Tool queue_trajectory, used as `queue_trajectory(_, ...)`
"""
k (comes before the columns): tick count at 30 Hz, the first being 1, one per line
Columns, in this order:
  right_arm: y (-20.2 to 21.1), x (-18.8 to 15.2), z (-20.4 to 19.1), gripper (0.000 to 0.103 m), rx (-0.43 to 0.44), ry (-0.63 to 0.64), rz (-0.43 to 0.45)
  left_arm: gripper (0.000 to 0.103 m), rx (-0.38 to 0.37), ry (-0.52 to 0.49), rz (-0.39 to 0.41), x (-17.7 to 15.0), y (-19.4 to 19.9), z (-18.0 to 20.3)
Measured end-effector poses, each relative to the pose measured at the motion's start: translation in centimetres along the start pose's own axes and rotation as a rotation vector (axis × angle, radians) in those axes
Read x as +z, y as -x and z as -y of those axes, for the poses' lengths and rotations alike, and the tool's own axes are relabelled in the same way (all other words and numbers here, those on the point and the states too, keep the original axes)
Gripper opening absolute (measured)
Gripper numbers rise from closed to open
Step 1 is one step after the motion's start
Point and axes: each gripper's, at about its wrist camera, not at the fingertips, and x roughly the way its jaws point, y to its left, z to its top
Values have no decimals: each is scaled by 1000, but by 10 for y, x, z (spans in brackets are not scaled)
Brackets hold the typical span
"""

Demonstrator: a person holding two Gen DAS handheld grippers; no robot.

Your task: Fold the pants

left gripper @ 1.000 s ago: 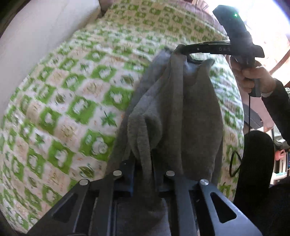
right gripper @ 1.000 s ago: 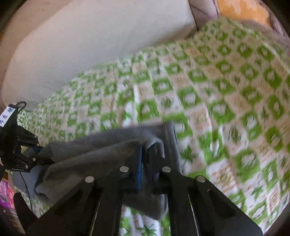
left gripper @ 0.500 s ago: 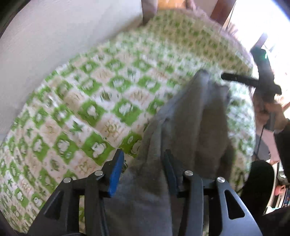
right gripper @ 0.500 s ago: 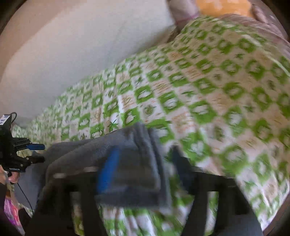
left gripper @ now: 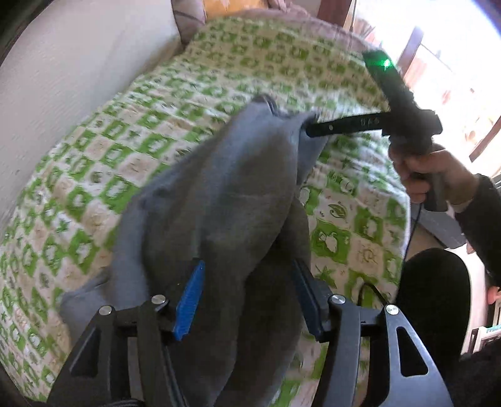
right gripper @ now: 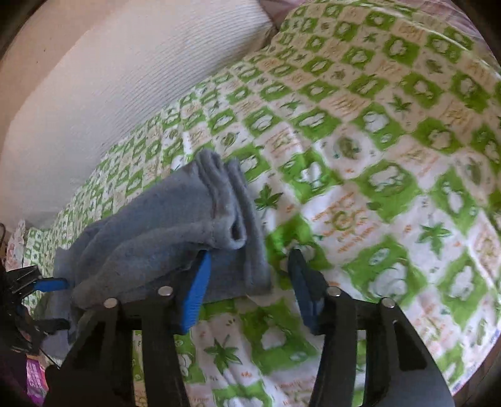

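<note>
The grey pants (left gripper: 225, 194) lie folded in a long bundle on the green and white patterned bedspread (left gripper: 131, 131). My left gripper (left gripper: 247, 278) is open, its jaws wide on either side of the near end of the bundle. My right gripper (right gripper: 250, 260) is open just behind the cuff end of the pants (right gripper: 175, 225). In the left wrist view the right gripper (left gripper: 316, 125) shows at the far end of the cloth, held by a hand (left gripper: 432, 172). In the right wrist view the left gripper's blue finger (right gripper: 50, 285) shows at the left edge.
A white wall (right gripper: 109, 78) runs along the far side of the bed. Pillows (left gripper: 231, 6) lie at the head of the bed. The person's dark-clothed knee (left gripper: 435, 300) and a cable (left gripper: 369, 294) are by the bed's right edge.
Both grippers have let go of the pants: each was shut on the cloth a second ago and now stands wide open. The pants have dropped onto the bed.
</note>
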Motion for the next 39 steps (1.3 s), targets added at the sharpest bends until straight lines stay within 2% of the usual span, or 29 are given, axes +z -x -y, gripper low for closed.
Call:
queue_trajectory(1, -2, 0, -3, 24, 7, 11, -2, 57, 15, -4, -8, 6, -8, 4)
queue_trajectory(2, -4, 0, -5, 19, 5, 22, -14, 55, 45, -6, -23, 10, -17, 8)
queue_trajectory(4, -4, 0, -7, 15, 9, 39, -12, 22, 44, 19, -46, 14, -27, 10)
queue_trajectory(5, -1, 0, -8, 15, 12, 44, -3, 11, 33, 39, -54, 17, -31, 10)
queue_trajectory(7, 8, 2, -7, 14, 4, 46, 23, 11, 35, 57, -51, 22, -33, 13)
queue_trajectory(11, 36, 14, 8, 14, 24, 8, 80, 11, -10, 32, -2, 34, -17, 35)
queue_trajectory(14, 39, 14, 18, 14, 13, -3, 72, 11, -89, 59, -3, 38, -22, 53)
queue_trajectory(15, 32, 11, 20, 14, -7, -6, 51, 11, -90, 59, -13, 36, -29, 60)
queue_trajectory(17, 15, 3, 26, 20, -47, -27, -13, 15, -69, 59, -39, 25, -43, 72)
queue_trajectory(18, 10, -1, 28, 20, -51, -36, -28, 20, -77, 71, -36, 20, -44, 74)
queue_trajectory(19, 13, -3, 30, 25, -47, -45, -18, 21, -94, 86, -24, 17, -42, 74)
queue_trajectory(21, 28, -2, 30, 47, -98, -49, 12, 23, -129, 121, 3, 10, -28, 68)
queue_trajectory(22, 36, -2, 28, 61, -126, -45, 34, 25, -145, 135, 18, 5, -18, 64)
queue_trajectory(24, 56, 0, 23, 64, -111, -37, 112, 26, -154, 151, 54, -2, 1, 57)
queue_trajectory(27, 63, 3, 8, 64, -21, -11, 126, 33, -132, 181, 96, -8, 23, 45)
queue_trajectory(29, 58, 5, -1, 64, -51, 6, 124, 33, -108, 208, 124, -18, 39, 33)
queue_trajectory(31, 37, 9, -7, 63, -116, 11, 64, 37, -78, 247, 132, -27, 46, 14)
queue_trajectory(33, 20, 9, -6, 22, -92, 17, 20, 37, -61, 294, 123, -39, 47, -1)
queue_trajectory(34, 15, 8, -6, 10, -111, 26, 9, 37, -52, 313, 115, -46, 47, -9)
queue_trajectory(39, 20, 4, 16, 12, -217, -13, -4, 37, -2, 401, 38, -88, 32, -40)
